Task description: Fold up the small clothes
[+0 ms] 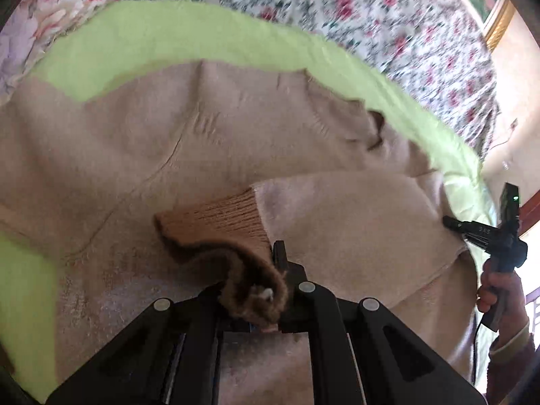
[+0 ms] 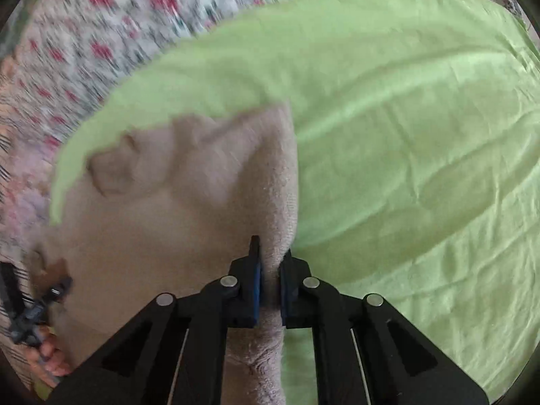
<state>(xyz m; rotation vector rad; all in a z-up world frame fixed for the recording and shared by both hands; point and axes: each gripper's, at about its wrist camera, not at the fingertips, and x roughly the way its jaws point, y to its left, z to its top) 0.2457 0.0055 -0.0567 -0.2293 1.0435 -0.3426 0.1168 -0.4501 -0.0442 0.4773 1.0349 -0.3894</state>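
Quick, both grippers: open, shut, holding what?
Left gripper: shut on the sweater's brown cuff.
Right gripper: shut on the sweater's edge.

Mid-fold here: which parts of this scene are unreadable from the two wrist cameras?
- Left gripper: its left finger is covered by the brown ribbed cuff.
- Beige sweater: cut off at the image's lower edge by the gripper body.
- Floral bedspread: motion-blurred.
- Right gripper: sweater edge hides the pads' contact.

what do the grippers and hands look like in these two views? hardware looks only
Both grippers, left and right, are matte black linkages with silver pivot pins; blue pads show on the right. In the left view, the right unit has a green LED and trailing black cable; the hand wears a pinkish cuff.
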